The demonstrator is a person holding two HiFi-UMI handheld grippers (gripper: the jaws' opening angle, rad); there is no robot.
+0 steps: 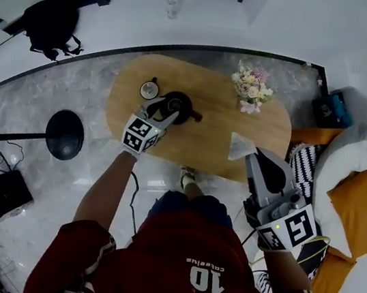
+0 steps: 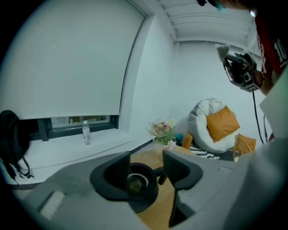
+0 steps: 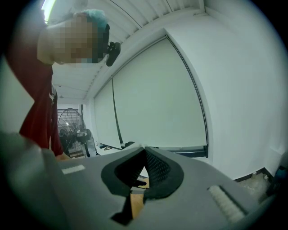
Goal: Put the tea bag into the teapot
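Gripper on the right [image 1: 255,158] sits by the near edge of the table [image 1: 221,124], pinched shut on nothing. The left gripper [image 1: 166,108] hangs over the teapot [image 1: 178,106], jaws apart. The tea bag [image 2: 134,183] lies inside the pot. Farther back stand flowers [image 1: 251,88].

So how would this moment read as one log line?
left gripper: open, above open teapot | right gripper: shut, empty

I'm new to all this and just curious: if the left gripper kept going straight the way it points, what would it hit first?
Probably the dark teapot: it sits straight ahead of the left gripper, framed by its open jaws, though how near is unclear.
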